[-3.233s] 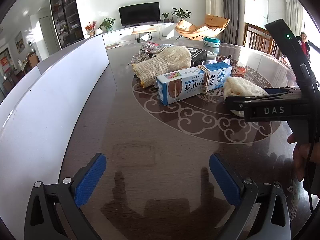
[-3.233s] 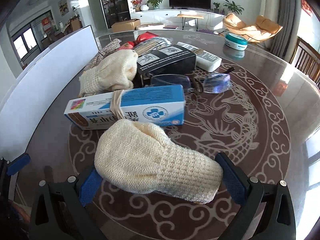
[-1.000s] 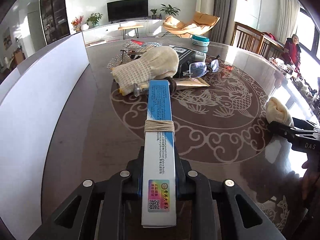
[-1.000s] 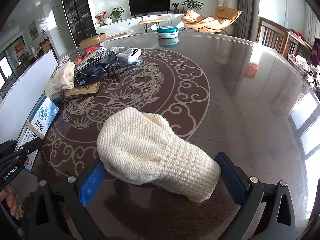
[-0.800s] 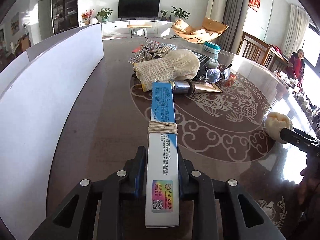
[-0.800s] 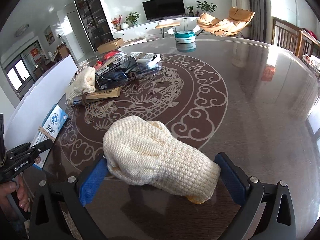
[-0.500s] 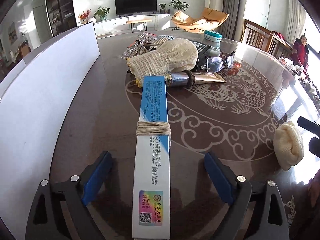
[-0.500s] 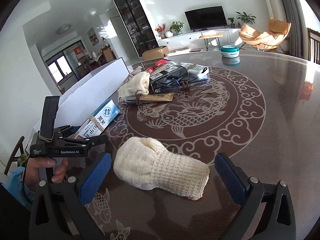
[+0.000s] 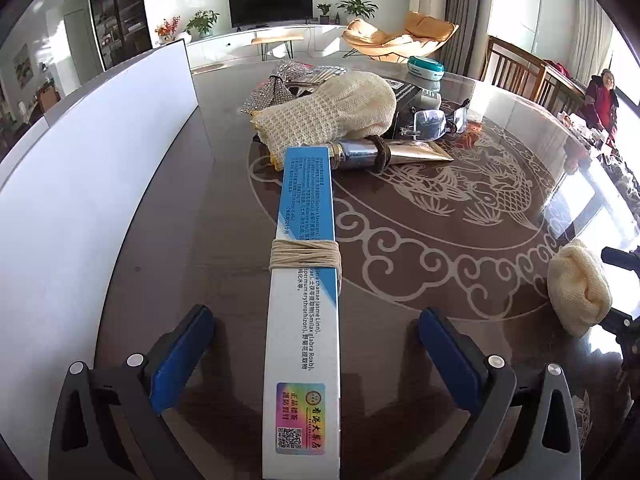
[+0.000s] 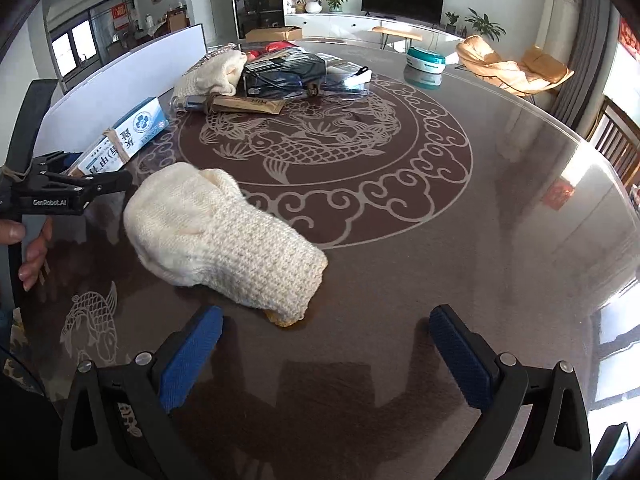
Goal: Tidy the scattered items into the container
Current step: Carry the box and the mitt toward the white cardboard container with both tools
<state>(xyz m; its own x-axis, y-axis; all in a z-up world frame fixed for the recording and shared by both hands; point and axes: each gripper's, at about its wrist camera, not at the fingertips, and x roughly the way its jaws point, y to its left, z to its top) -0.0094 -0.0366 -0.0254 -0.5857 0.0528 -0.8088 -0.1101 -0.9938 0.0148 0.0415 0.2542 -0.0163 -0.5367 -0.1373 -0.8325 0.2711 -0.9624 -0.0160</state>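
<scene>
Left gripper (image 9: 312, 356) has just been opening and its jaws stand wide now, blue pads clear of the box (image 9: 306, 308) on both sides. The box lies flat on the table (image 9: 420, 264) between them, string wrapped round its middle, far end by a tube (image 9: 384, 153) and a knit mitt (image 9: 332, 114). White container wall (image 9: 100, 168) runs just left of it. Right gripper (image 10: 326, 354) is spread open too, nothing between the pads; the cream mitten (image 10: 224, 236) sits on the table just ahead of its left pad.
</scene>
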